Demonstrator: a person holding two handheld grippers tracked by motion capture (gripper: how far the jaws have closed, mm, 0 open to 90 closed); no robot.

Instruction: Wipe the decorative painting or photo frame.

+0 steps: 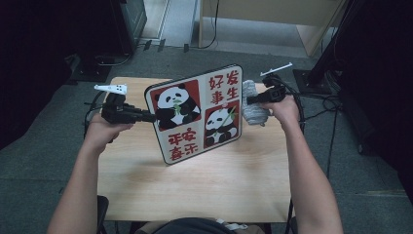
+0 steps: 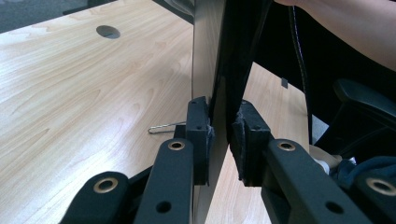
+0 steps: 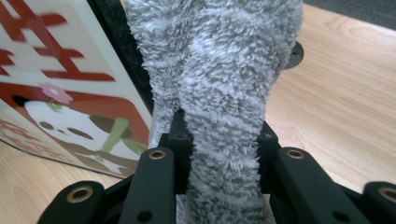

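A cream board (image 1: 195,114) printed with two pandas and red characters is held tilted above the wooden table (image 1: 195,180). My left gripper (image 1: 152,117) is shut on its left edge. In the left gripper view the board (image 2: 205,51) stands edge-on between the pads (image 2: 198,133). My right gripper (image 1: 249,101) is shut on a grey fluffy cloth (image 1: 254,105), which lies against the board's right edge. In the right gripper view the cloth (image 3: 219,79) rises between the jaws, beside the board's panda print (image 3: 60,98).
A round cable hole (image 2: 108,31) sits in the tabletop. A bent metal wire (image 2: 164,127) lies on the wood beyond the left jaws. Cables (image 1: 321,105) trail off the table's right side. Dark furniture stands at the back left and right.
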